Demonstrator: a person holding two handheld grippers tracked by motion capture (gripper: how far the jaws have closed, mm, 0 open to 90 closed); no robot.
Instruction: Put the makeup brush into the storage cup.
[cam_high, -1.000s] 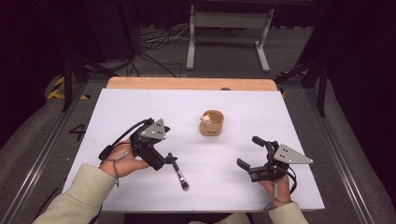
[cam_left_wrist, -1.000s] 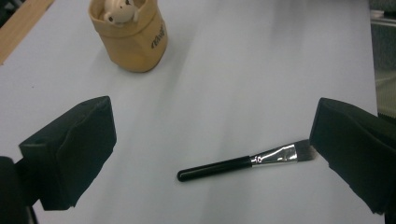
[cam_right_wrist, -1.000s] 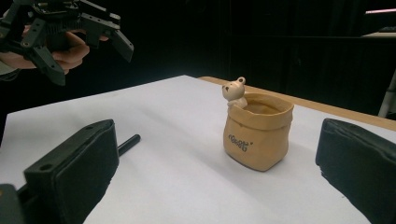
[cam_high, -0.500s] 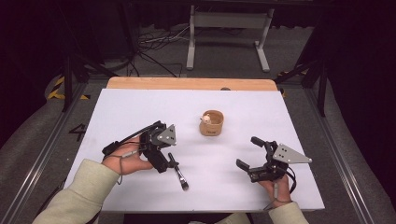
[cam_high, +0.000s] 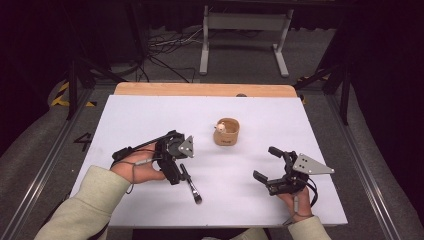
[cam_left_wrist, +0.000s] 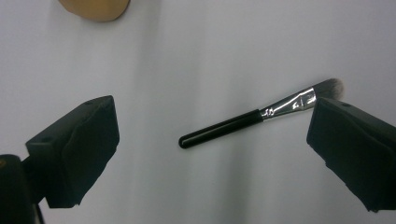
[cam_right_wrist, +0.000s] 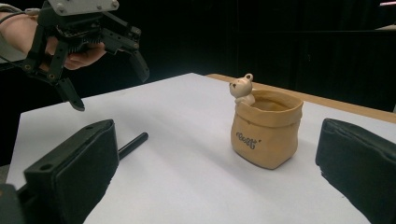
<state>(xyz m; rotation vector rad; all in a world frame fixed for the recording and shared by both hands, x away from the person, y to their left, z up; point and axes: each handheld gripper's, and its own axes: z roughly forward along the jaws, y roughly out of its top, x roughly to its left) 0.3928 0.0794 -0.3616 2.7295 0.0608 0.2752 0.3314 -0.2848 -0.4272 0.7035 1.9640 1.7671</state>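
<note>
A black-handled makeup brush (cam_high: 190, 184) with a silver ferrule lies flat on the white table, bristles toward the near edge. My left gripper (cam_high: 175, 167) hangs just over its handle end, tipped downward and open. In the left gripper view the brush (cam_left_wrist: 243, 122) lies between the two spread jaws, touching neither. A tan pouch-shaped cup (cam_high: 227, 133) with a small bear figure (cam_right_wrist: 243, 88) on its rim stands mid-table. My right gripper (cam_high: 266, 162) is open at the near right and faces the cup (cam_right_wrist: 266, 130). That view also shows the left gripper (cam_right_wrist: 109, 88) and the brush handle (cam_right_wrist: 133, 143).
The white table top (cam_high: 150, 120) has a wooden strip (cam_high: 200, 89) along its far edge. A metal stand (cam_high: 240, 30) and cables are on the floor beyond. Dark rails run along both sides of the table.
My left gripper has shifted a little to the right and tipped down over the brush. The brush, the cup and the right gripper have stayed where they were.
</note>
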